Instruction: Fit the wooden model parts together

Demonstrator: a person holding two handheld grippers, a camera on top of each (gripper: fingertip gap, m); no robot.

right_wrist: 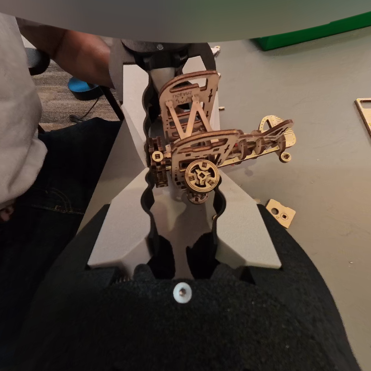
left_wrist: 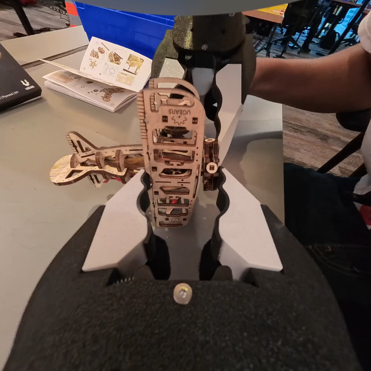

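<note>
Between both grippers at frame centre hangs the wooden biplane model (left_wrist: 172, 160); left gripper (left_wrist: 181, 176) spread around its wing, right gripper (right_wrist: 182, 178) likewise unclenched; light, brittle plywood, so hold the fuselage.

A wooden model plane (left_wrist: 172, 160) stood on its wing tip between two grippers (left_wrist: 181, 178) (right_wrist: 181, 180) that faced each other across it above the table (left_wrist: 40, 200). An open booklet (left_wrist: 104, 80) lay toward the table's far left corner in the left wrist view, with a box (left_wrist: 14, 84) at its left edge. Loose wooden pieces (right_wrist: 280, 212) lay near its right edge in the right wrist view.
</note>
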